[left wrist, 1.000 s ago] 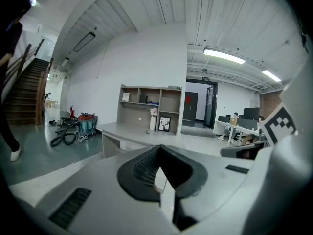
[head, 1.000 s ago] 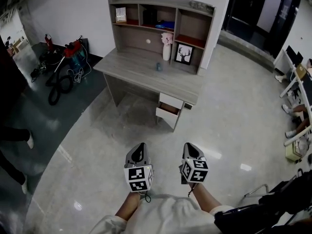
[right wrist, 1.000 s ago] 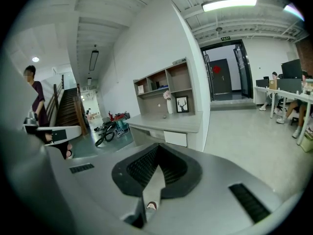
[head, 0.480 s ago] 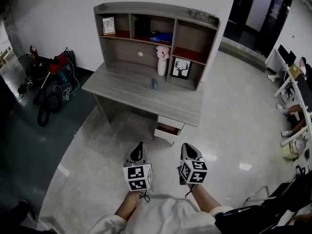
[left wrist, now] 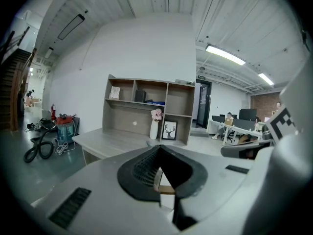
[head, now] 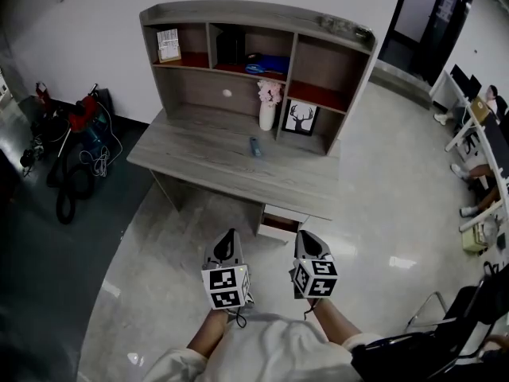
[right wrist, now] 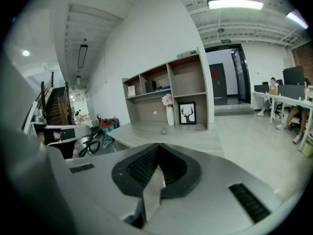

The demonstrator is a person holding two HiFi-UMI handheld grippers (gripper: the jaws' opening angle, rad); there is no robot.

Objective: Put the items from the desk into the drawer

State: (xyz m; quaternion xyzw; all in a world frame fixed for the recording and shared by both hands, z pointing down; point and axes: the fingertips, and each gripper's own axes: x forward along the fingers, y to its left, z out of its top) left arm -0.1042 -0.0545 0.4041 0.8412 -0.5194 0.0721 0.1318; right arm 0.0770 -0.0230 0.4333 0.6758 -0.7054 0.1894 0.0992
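Observation:
A grey wooden desk (head: 203,161) with a shelf hutch stands ahead of me. On its top lie a small blue item (head: 254,146), a white vase of pink flowers (head: 268,110) and a framed deer picture (head: 301,119). Under the desk's right side a drawer (head: 278,225) is pulled out. My left gripper (head: 228,249) and right gripper (head: 312,245) are held side by side over the floor, short of the desk, both shut and empty. The left gripper view shows the left gripper (left wrist: 159,148) aimed at the desk (left wrist: 105,138). In the right gripper view the right gripper (right wrist: 157,146) points toward the small item (right wrist: 164,130).
A red vacuum cleaner with black hoses (head: 75,134) lies on the dark floor at left. The hutch shelves hold a card (head: 168,44) and blue things (head: 266,60). Office desks with seated people (head: 477,134) stand at right; a chair frame (head: 429,325) is near my right side.
The desk has grown larger and come nearer in the head view as both grippers are carried toward it. Both stay shut and side by side.

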